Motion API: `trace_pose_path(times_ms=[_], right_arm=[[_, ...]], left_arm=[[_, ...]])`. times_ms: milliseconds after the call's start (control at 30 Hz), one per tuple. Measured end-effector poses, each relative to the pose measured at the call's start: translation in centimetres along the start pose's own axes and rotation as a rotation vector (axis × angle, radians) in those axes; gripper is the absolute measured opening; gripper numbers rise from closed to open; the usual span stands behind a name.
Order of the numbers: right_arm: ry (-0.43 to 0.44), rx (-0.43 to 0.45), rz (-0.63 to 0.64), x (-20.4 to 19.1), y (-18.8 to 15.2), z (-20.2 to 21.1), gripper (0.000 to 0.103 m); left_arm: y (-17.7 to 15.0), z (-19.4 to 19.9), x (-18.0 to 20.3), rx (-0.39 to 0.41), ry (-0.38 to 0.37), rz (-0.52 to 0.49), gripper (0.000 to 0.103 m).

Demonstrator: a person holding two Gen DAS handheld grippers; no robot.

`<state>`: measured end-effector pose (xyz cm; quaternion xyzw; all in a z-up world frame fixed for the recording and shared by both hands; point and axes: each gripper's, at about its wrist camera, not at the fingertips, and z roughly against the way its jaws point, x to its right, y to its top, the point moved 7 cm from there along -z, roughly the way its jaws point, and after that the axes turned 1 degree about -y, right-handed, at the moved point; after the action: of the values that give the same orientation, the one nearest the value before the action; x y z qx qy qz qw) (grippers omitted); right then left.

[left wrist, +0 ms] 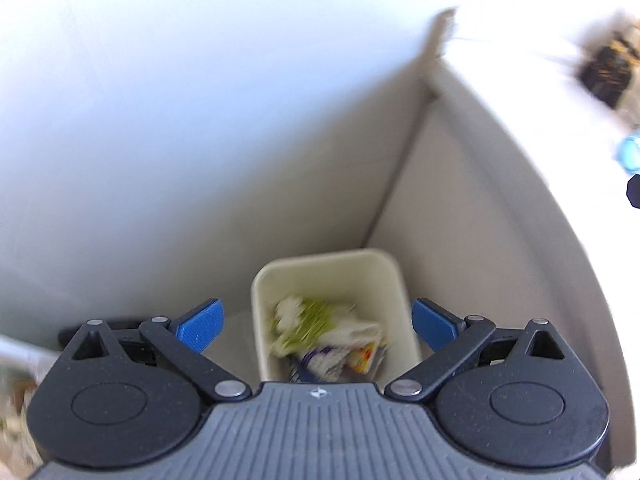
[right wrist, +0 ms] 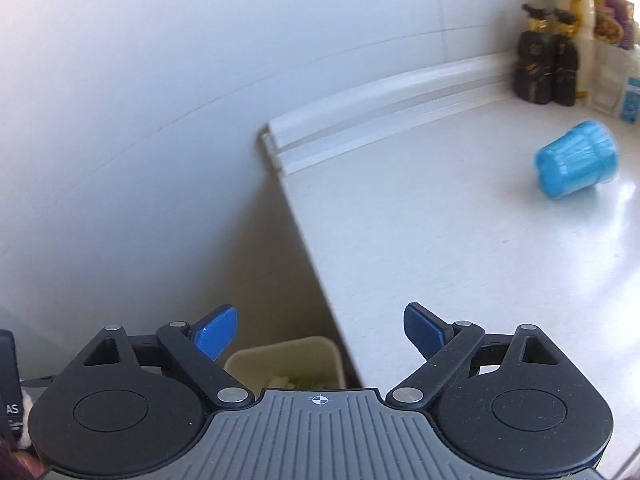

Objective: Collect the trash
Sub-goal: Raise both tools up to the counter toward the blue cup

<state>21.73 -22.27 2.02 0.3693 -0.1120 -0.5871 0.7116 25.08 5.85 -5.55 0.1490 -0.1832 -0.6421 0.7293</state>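
A cream rectangular trash bin (left wrist: 276, 280) stands on the floor in the corner between the wall and the counter's side. Crumpled wrappers and paper (left wrist: 328, 332) lie in it. My left gripper (left wrist: 318, 326) is open and empty, directly above the bin. My right gripper (right wrist: 320, 334) is open and empty, over the counter's left edge, with the bin (right wrist: 256, 358) below it. A blue plastic cup (right wrist: 576, 158) lies on its side on the white counter (right wrist: 440, 240), far right of my right gripper.
Two dark pump bottles (right wrist: 546, 68) and other containers (right wrist: 612, 40) stand at the counter's back right by the wall. A white rail (right wrist: 360, 120) runs along the counter's back edge. The white wall (left wrist: 180, 120) is close on the left.
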Motion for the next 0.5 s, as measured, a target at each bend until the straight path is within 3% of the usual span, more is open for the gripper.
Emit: trace_pose_path(times_ms=[200,500], right_arm=[[-0.112,0.102,-0.13,7.5,1.2,3.3,0.094],[-0.219,0.151,-0.285,17.0,1.8,5.7,0.095]], left_arm=[[2.9,1.1,5.4,0.057,-0.084,-0.118,0.102],[7.4,1.4,16.0,0.102,-0.229,-0.29,0.102]])
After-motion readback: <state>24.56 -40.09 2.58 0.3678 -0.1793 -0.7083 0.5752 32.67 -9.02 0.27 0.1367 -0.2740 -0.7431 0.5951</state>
